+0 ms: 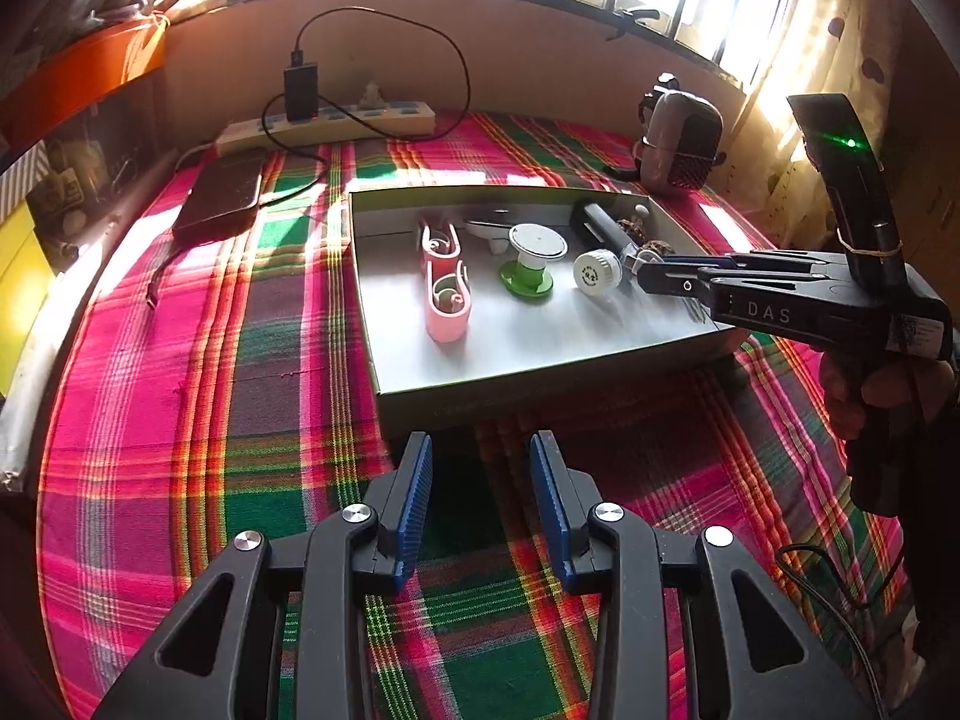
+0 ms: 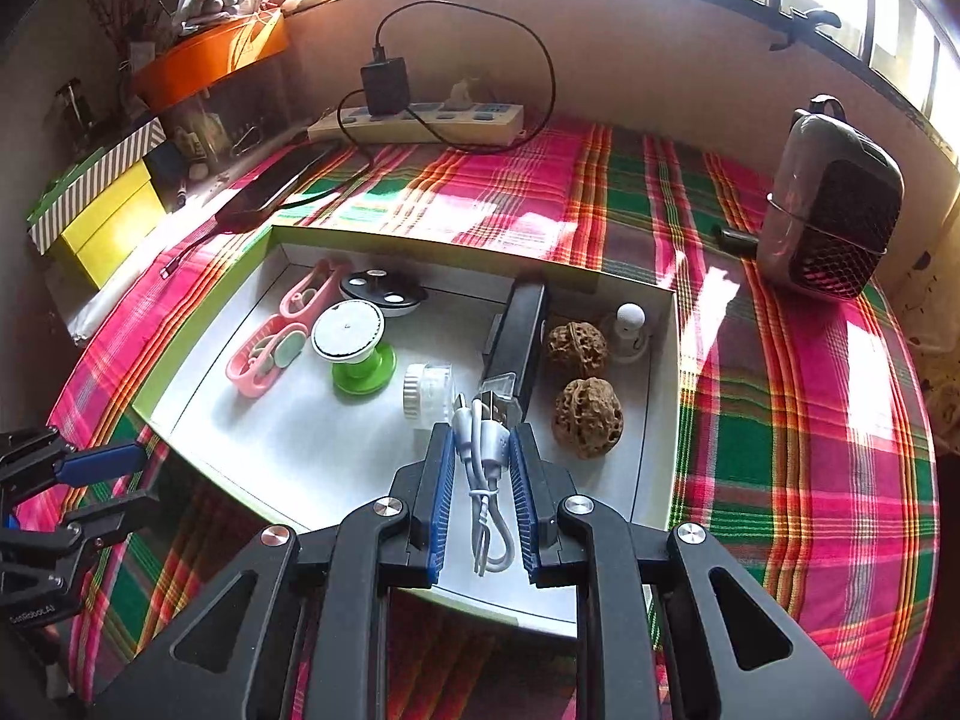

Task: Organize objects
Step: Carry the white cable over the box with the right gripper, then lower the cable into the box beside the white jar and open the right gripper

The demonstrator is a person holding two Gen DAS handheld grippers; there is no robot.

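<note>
Coiled white USB cable (image 2: 483,468) clamped in my right gripper (image 2: 478,498), over box (image 2: 660,420). Light, limp, slippery: grip bundle mid-coil, not plugs. My left gripper (image 1: 480,504) apart, empty.

My left hand-held gripper (image 1: 480,501), jaws apart and empty, hovers over plaid cloth (image 1: 240,360); ahead sits a shallow grey cardboard tray (image 1: 480,360).

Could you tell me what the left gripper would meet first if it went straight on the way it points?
Probably the near wall of the box; the open left gripper hangs over the cloth just short of it, though depth is unclear.
</note>
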